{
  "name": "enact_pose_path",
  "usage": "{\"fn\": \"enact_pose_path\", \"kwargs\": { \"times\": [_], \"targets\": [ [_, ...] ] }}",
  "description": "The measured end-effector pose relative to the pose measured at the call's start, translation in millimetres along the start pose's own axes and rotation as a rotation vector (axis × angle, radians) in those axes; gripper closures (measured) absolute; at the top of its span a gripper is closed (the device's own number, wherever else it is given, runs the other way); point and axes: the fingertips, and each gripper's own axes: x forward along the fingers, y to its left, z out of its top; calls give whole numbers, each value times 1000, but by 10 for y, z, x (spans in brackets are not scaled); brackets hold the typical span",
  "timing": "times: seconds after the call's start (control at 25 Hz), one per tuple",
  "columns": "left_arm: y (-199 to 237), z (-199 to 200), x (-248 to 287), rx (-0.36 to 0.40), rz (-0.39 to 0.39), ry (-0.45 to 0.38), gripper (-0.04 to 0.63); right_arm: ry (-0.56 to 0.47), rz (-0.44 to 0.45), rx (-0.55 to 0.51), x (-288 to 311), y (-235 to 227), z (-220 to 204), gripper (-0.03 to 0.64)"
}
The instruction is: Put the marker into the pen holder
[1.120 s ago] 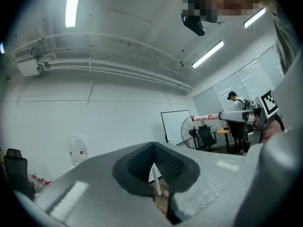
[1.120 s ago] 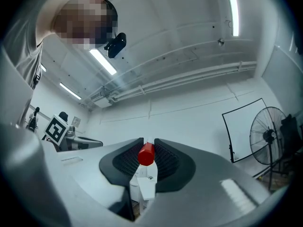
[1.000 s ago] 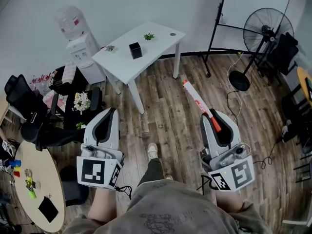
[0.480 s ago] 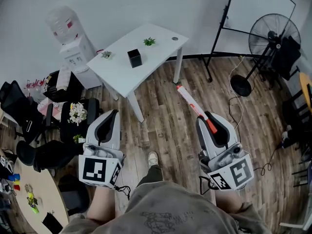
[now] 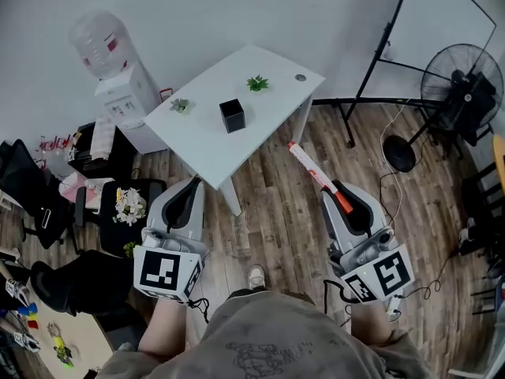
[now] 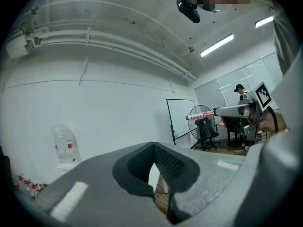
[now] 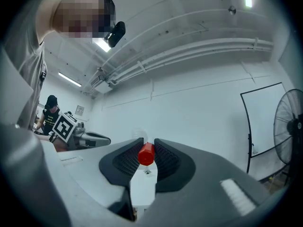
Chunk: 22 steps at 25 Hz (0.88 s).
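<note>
Marker (image 5: 316, 172): clamped near orange end in right gripper (image 5: 351, 200); barrel juts level ahead, likely for end-first entry. Well short of pen holder (image 5: 232, 115).
Pen holder: upright on white tabletop (image 5: 207, 144).
Left gripper (image 5: 184, 204): jaws together, empty, spare.

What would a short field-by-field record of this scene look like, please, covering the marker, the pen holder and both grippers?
marker: white and red, sticking out ahead of the gripper, toward the table
right gripper: shut on the marker
left gripper: jaws together, nothing between them
pen holder: black, standing on the white table, well apart from the marker
also on table: two small plants
task state: marker not yet in the pen holder
</note>
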Motion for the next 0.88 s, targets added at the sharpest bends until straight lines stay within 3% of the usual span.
{"fn": "enact_pose_path", "kwargs": {
  "times": [0.48,0.88],
  "targets": [
    [527,-246,581,-27,5,12,595,53,-10,-1,710,-315,-260,518],
    [742,-381,1404,-1,30,48,595,101,38,27,1407,-983,-662,518]
  ]
}}
